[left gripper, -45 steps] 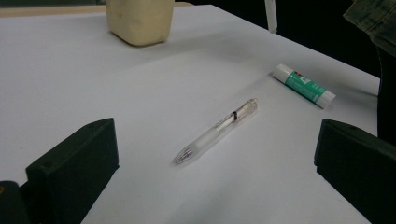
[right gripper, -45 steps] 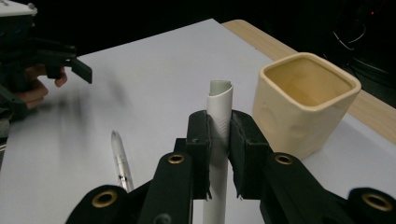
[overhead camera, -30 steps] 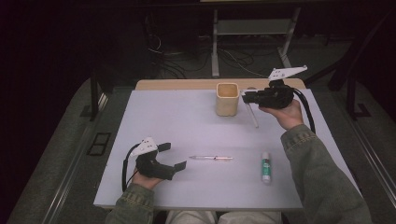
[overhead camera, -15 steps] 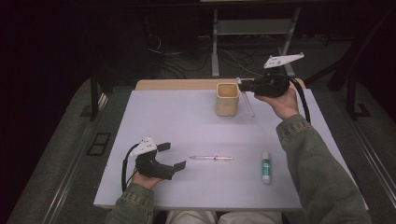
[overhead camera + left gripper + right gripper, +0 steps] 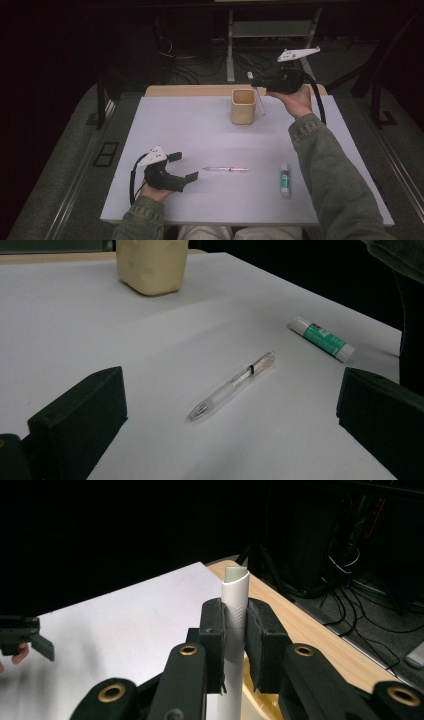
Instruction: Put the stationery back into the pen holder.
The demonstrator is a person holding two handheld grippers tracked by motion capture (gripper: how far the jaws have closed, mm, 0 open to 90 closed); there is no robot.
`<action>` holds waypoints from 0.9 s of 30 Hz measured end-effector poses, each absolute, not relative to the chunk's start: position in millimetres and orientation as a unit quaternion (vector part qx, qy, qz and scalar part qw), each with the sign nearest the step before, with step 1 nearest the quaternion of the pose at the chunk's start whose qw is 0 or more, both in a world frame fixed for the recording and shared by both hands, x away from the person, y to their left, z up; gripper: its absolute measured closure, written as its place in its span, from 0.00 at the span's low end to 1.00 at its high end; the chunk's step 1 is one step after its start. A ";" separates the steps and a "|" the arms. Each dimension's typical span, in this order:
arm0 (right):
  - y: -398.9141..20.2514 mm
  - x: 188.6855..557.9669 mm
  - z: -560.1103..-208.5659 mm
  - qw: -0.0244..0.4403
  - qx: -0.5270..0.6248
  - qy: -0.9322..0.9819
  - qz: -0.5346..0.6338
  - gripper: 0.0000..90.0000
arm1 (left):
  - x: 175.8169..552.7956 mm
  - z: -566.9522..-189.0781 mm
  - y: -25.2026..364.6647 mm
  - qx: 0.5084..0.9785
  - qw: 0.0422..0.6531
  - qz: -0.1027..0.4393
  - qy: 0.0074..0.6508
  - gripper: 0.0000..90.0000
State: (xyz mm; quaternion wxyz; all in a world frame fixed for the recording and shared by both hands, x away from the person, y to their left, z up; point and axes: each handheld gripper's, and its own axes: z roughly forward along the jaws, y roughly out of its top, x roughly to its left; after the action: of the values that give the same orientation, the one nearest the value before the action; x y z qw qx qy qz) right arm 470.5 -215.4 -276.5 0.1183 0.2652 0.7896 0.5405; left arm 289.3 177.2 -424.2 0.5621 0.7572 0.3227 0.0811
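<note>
A: With the right gripper [image 5: 260, 82] up beside the cup [image 5: 243, 106], what matters is the offset. Its jaws are pinching a white pen [image 5: 234, 611], clamped near the top end. Long axis runs close to upright, crossways to the jaws, most of the barrel hanging below them.

B: Where's the cup mouth from the jaws?

A: Below them and a bit toward the person's left. In the high view the pen's lower tip [image 5: 262, 111] hangs just beside the cup's outer wall, not over the opening. My read: shift sideways over the mouth, then lower. The tilt looks small enough to clear the rim.

B: Left side?

A: Left gripper [image 5: 182, 168] rests at the near edge of the desk [image 5: 165, 125], jaws spread wide, nothing between them. A clear pen [image 5: 233, 385] lies flat on the desk straight ahead of those jaws, apart from them, its long axis slanting across the gap rather than along it. A glue stick [image 5: 323, 338] lies farther out, past the right-hand jaw.

B: So which hand takes the clear pen?

A: Left is far nearer. Right is well off and occupied. I'd guess left needs a wrist turn so the jaws straddle the barrel squarely.
</note>
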 end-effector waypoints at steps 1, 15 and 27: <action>-214.7 472.2 -275.9 0.118 0.267 0.789 0.542 0.86 | 289.3 -424.2 177.3 0.757 0.562 0.082 0.323 0.00; -197.8 496.2 -264.4 0.126 0.255 0.787 0.548 0.86 | 288.4 -424.1 178.5 0.754 0.565 0.075 0.326 0.00; -197.2 518.4 -271.5 0.138 0.264 0.773 0.560 0.86 | 288.9 -425.1 178.5 0.753 0.565 0.074 0.328 0.00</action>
State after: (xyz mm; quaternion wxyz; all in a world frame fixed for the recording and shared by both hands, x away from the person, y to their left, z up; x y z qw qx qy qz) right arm 518.4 -197.2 -271.5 0.1377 0.2642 0.7733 0.5597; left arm 288.9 178.5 -425.1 0.5653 0.7534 0.3276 0.0741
